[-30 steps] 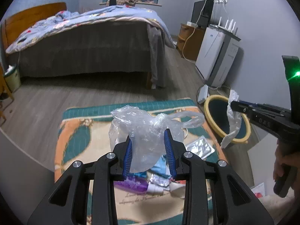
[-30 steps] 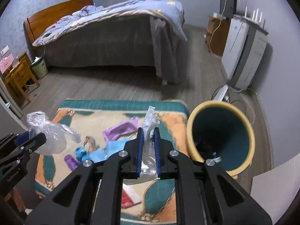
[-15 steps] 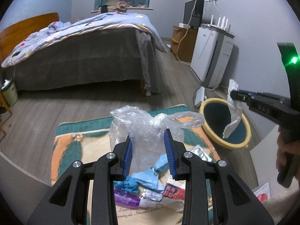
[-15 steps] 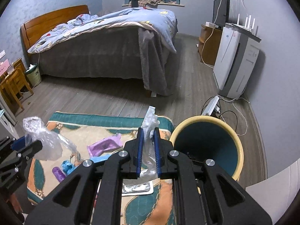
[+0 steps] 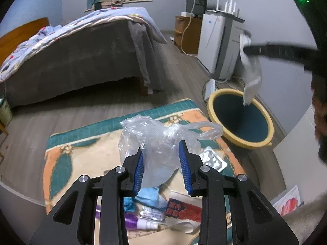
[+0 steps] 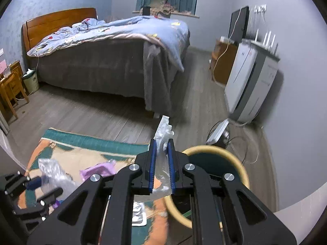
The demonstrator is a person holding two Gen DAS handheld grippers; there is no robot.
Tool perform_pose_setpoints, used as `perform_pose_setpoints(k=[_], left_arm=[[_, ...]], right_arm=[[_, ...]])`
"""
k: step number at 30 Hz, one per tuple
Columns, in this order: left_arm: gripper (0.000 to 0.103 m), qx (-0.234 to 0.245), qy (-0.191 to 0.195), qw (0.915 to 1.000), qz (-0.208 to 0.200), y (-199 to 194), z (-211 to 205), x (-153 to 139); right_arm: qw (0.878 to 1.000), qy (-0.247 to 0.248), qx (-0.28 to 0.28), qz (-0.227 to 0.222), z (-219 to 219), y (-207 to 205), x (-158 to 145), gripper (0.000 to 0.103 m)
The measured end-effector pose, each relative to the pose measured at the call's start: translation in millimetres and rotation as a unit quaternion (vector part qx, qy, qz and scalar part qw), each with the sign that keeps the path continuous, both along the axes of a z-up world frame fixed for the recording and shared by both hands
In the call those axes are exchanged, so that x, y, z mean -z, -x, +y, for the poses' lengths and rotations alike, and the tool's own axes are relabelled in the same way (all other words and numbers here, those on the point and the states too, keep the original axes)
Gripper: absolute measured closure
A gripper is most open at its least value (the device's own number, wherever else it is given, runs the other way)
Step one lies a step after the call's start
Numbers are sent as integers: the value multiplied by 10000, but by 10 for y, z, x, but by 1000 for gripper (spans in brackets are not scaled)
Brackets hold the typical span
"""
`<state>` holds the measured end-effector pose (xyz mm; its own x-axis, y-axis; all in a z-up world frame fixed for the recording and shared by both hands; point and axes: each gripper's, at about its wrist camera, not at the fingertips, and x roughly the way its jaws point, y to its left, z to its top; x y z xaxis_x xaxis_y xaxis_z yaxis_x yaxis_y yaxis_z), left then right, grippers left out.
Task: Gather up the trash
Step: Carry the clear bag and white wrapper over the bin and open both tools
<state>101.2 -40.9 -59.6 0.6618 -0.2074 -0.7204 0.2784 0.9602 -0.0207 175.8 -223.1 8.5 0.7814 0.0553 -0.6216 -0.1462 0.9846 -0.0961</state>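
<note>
Left gripper (image 5: 161, 165) clamped on clear plastic bag (image 5: 157, 136) centre frame, right gripper (image 6: 162, 167) clamped on white wrapper (image 6: 163, 134), yellow-rimmed bin (image 5: 216, 100) right, litter on rug (image 5: 81, 155) below, bed (image 6: 102, 61) behind, purple packet (image 6: 98, 170) only in right view.

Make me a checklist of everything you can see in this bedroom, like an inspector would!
Surface: patterned rug on a wood floor.
Job's things: clear plastic bag; white wrapper; yellow-rimmed bin beside the rug, with bits at its bottom.
Clutter: blister pack, purple bottle, blue tissue, red-printed packet, all on the rug.
Grippers: left gripper is closed on the plastic bag; right gripper pinches the white wrapper, which dangles over the bin in the left wrist view.
Cables: loose wires on the floor by a power strip.
Surroundings: bed, white appliance, wooden cabinet, second small bin.
</note>
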Motion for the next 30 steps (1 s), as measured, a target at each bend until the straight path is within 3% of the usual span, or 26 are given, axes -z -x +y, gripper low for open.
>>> perform_pose_setpoints(k=[4, 9, 17, 23, 30], left_arm=[[69, 100, -60, 9999, 123, 54, -58, 141], [69, 218, -279, 9991, 241, 78, -192, 302], [69, 253, -275, 9992, 116, -4, -439, 233], [69, 117, 82, 9997, 207, -172, -637, 179], [69, 285, 289, 9988, 256, -330, -916, 77]], right_arm=[[9999, 61, 107, -78, -153, -45, -34, 92], [9996, 16, 249, 162, -343, -149, 83, 92], [9975, -108, 509, 476, -655, -260, 251, 92], [9954, -276, 641, 657, -843, -319, 343, 92], [9952, -211, 639, 717, -863, -328, 402, 92]])
